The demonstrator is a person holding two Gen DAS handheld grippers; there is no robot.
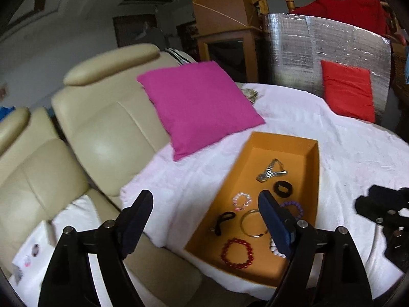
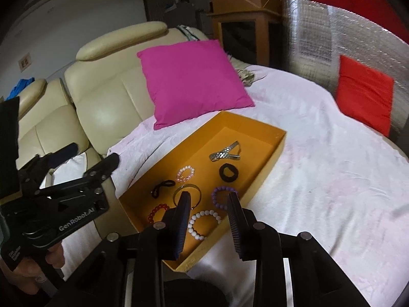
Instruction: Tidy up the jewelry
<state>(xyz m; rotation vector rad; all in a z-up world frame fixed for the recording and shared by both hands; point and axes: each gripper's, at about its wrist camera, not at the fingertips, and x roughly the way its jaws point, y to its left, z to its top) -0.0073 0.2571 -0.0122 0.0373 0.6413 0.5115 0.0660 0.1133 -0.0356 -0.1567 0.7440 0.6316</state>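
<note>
Eight pieces: all lie inside the orange box, which rests on a white cloth over the sofa.

Left wrist view
- Left gripper: jaws wide apart, nothing between them, held above the box's left edge.
- Under it: gold bangle and pink bead bracelet sit just ahead of the right finger; red bead bracelet nearest the camera.
- Farther in: black hair tie, then the metal watch band, its long axis slanting away to the right.
- Right gripper: only its black body shows at the right edge.

Right wrist view
- Right gripper: jaws apart and empty, hovering over the box's near end.
- Directly below: white bead bracelet lies between the fingers; purple bead bracelet touches the line of the right finger.
- Box axis: runs from near-left to far-right, away from the tool.
- Left gripper: open, off to the left, outside the box.

Judgement
- Nearer hand: the right one, already centred over the white bracelet; everything looks boxed, so little sorting seems left.
</note>
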